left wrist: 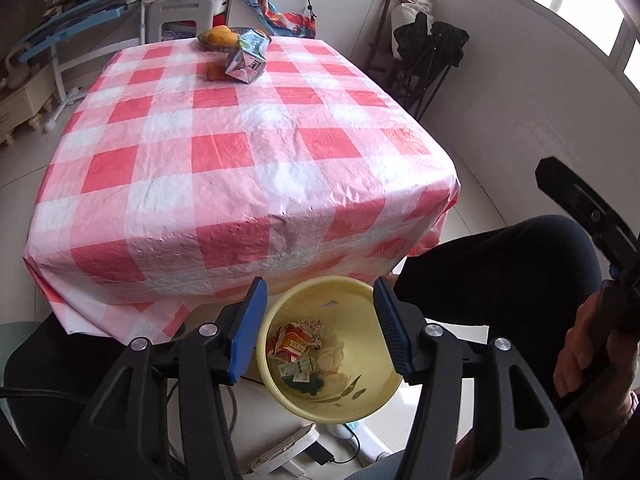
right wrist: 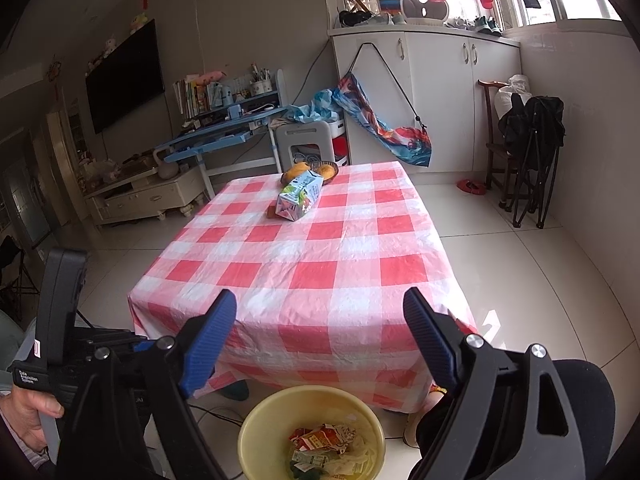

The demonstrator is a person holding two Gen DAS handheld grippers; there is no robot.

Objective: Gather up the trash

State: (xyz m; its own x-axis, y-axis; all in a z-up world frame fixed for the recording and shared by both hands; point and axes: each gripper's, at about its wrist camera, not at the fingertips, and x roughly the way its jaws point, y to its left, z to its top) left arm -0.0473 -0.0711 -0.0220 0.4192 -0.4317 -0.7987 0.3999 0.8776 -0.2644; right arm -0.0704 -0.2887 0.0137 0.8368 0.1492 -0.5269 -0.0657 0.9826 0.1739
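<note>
In the left wrist view my left gripper (left wrist: 319, 285) hangs open over a yellow bin (left wrist: 356, 316) on the floor, with nothing between its blue pads. Crumpled red and white wrappers (left wrist: 298, 340) lie at the bottom of the bin. A milk carton (left wrist: 246, 58) lies on its side at the far end of the checked table (left wrist: 248, 184), with a small orange scrap (left wrist: 214, 72) beside it. My right gripper (right wrist: 320, 294) is open and empty, at the table's near edge above the bin (right wrist: 256, 420). From there the carton (right wrist: 300, 196) lies far ahead.
A basket of orange fruit (right wrist: 308, 170) stands behind the carton. A person's dark-clad knee (left wrist: 500, 272) is right of the bin, and cables and a white power strip (left wrist: 284, 452) lie on the floor by it. Folded chairs (right wrist: 528, 152) stand at the right wall.
</note>
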